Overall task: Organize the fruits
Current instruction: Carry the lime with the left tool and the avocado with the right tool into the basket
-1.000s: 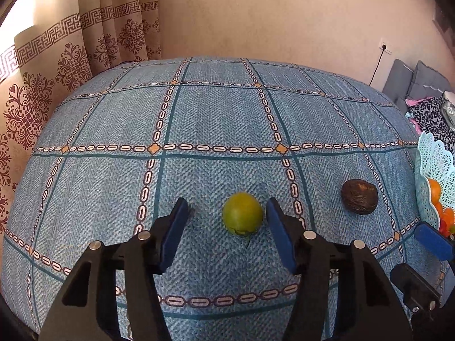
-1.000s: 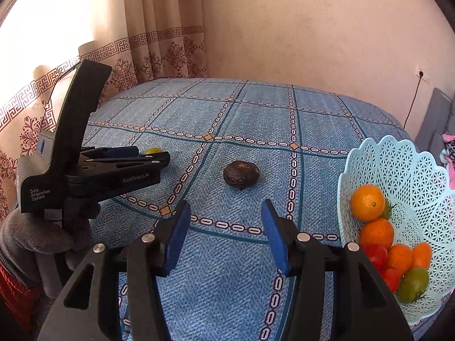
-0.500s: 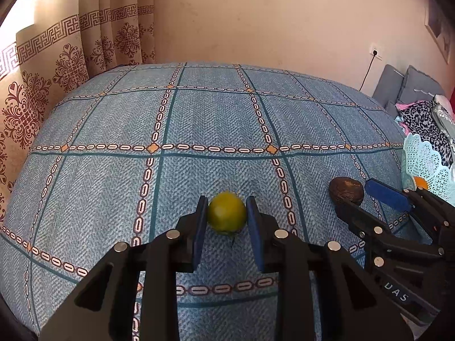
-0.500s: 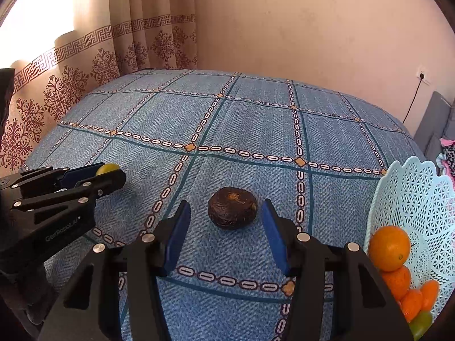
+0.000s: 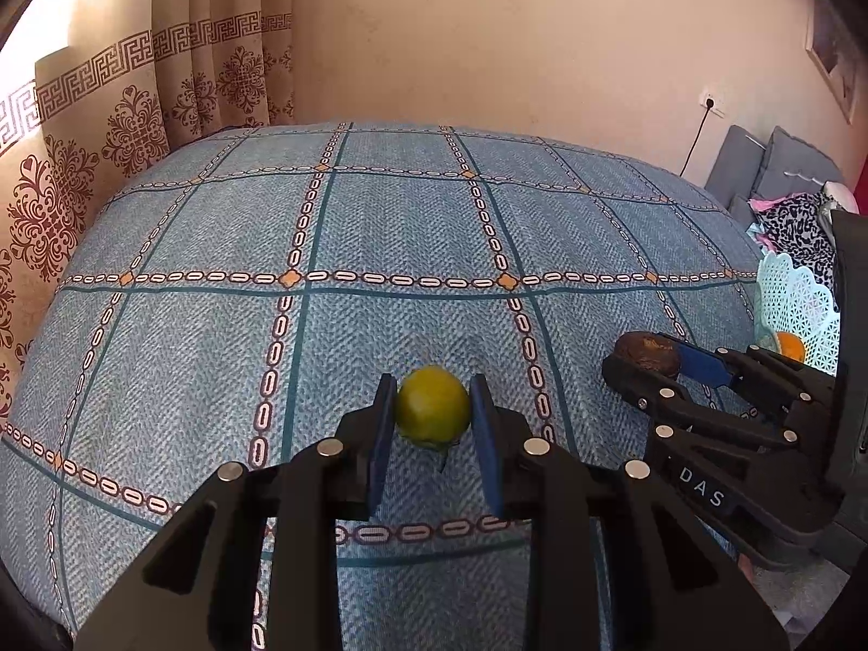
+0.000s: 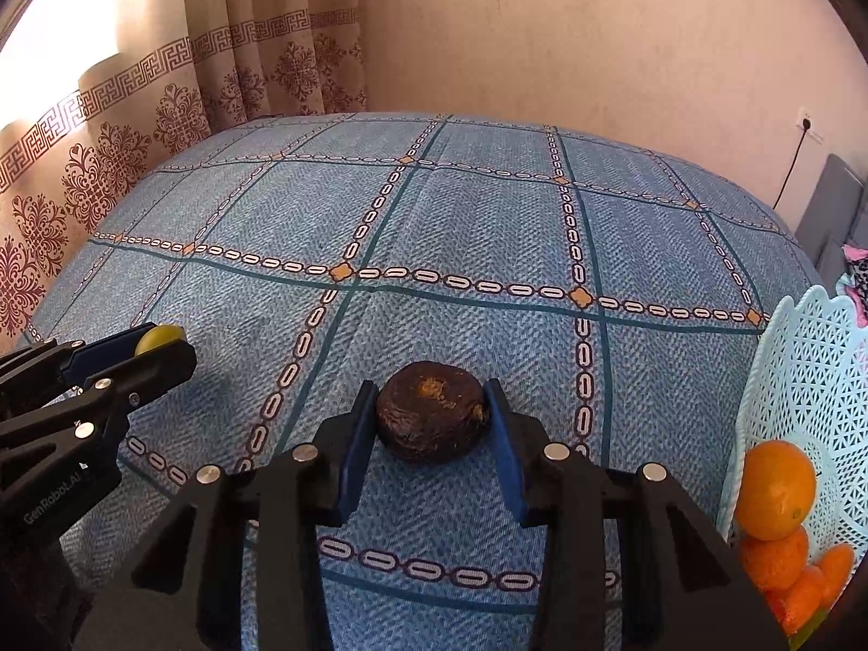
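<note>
A green-yellow citrus fruit (image 5: 433, 407) is clamped between the blue pads of my left gripper (image 5: 433, 399), just above the blue patterned bedspread (image 5: 380, 228). In the right wrist view a dark brown wrinkled fruit (image 6: 432, 410) rests on the bedspread (image 6: 488, 217) with my right gripper (image 6: 432, 391) shut on it, both pads touching its sides. The right gripper also appears in the left wrist view (image 5: 651, 361), and the left gripper in the right wrist view (image 6: 157, 344). A pale blue lattice basket (image 6: 803, 374) at the right holds several oranges (image 6: 776, 488).
Patterned curtains (image 6: 163, 108) hang along the bed's left side and a beige wall (image 5: 488, 43) stands behind. Grey cushions and patterned cloth (image 5: 786, 206) lie at the far right beyond the basket (image 5: 797, 314).
My left gripper shut on the green fruit and now holds it. My right gripper moved forward around the dark fruit and closed on it.
</note>
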`<state>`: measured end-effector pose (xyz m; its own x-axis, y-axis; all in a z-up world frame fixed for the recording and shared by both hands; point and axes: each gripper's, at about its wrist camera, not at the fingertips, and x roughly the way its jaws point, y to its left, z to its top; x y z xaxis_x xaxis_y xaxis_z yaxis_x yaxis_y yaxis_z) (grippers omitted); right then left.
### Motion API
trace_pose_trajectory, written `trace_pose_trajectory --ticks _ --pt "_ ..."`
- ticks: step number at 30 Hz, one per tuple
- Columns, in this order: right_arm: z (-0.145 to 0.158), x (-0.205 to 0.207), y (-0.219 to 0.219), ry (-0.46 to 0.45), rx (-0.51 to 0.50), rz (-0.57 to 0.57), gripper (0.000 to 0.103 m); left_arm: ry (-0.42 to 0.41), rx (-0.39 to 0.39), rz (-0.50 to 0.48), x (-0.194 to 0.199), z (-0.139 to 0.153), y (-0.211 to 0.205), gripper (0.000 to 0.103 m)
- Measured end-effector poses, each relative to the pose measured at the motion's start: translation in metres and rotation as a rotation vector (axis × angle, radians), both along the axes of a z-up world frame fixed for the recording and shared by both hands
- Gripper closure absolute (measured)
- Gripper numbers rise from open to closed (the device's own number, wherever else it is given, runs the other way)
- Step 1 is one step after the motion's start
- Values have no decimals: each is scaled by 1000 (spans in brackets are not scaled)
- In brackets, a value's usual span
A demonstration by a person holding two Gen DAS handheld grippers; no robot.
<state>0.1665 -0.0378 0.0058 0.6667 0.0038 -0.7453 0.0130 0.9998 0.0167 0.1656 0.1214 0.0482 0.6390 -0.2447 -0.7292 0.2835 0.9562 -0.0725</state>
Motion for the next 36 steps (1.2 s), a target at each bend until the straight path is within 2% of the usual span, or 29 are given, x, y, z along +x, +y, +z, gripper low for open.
trace_pose_trajectory --ticks 19,24,28,36 --pt "41 -64 -8 -115 102 3 63 -70 -17 -53 -25 22 -16 75" --pt "50 -82 -12 -149 107 -14 63 -130 27 -58 -39 31 -27 75" --pt "58 -97 -14 -181 85 -22 63 -152 41 -66 -49 38 -34 75" --pt "65 -124 -36 -207 122 -60 63 -183 73 -80 -70 47 -51 75"
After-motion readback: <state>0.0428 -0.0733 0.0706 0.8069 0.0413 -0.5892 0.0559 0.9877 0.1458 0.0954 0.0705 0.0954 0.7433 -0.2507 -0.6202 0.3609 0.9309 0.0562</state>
